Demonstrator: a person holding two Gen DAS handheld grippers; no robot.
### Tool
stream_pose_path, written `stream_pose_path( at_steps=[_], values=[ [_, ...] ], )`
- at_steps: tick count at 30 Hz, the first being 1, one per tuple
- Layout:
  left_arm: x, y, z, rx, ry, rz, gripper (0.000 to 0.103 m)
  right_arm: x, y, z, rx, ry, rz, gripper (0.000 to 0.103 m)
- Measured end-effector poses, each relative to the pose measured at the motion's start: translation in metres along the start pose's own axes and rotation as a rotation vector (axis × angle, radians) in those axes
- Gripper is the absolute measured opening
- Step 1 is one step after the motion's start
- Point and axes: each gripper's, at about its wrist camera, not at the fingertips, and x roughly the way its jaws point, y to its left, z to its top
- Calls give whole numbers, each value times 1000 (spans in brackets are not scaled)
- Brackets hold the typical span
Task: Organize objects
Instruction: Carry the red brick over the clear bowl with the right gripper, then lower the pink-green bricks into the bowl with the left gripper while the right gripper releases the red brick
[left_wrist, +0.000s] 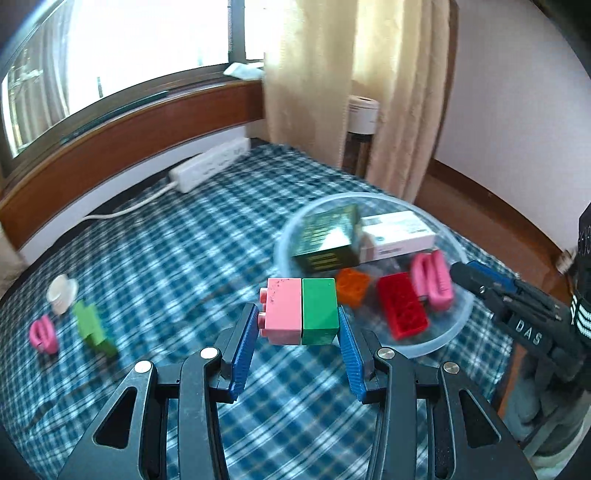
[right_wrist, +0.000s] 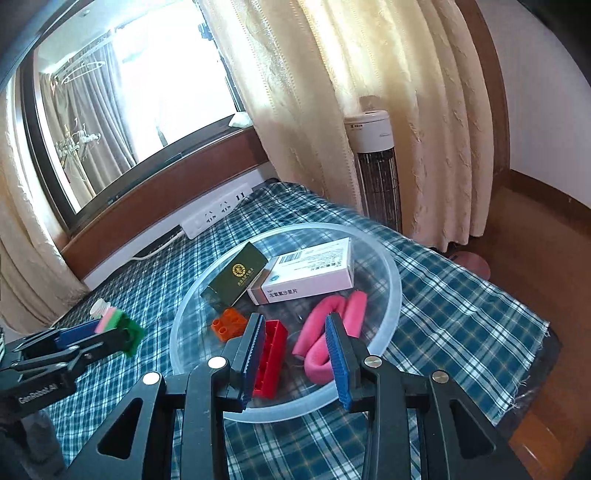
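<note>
While left gripper (left_wrist: 299, 325) clamps the joined pink-and-green plastic brick pair (left_wrist: 300, 315) | carry level over clear round plastic tray (left_wrist: 456, 325); release low (inside rim) | right gripper (right_wrist: 295, 352) agape, empty

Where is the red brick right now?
The red brick lies inside the clear bowl, near its front rim, between the orange brick and the pink clip; in the right wrist view it sits just ahead of the open right gripper.

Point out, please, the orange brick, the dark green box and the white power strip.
orange brick (right_wrist: 229, 324), right wrist view, studded top face.
dark green box (right_wrist: 236, 275), right wrist view, top face at the gold emblem.
white power strip (left_wrist: 208, 164), left wrist view, middle of its top.
</note>
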Motion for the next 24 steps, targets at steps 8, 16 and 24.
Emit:
stream_pose_path(
  at_steps=[8, 16, 24],
  values=[
    [29, -20, 8, 14, 30, -75, 44, 3, -5, -2, 10, 9, 10, 37],
    [48, -33, 10, 49, 29, -109, 44, 5, -3, -3, 8, 14, 13, 37],
    [56, -24, 7, 5, 43, -128, 49, 6, -2, -3, 6, 18, 16, 37]
  ],
)
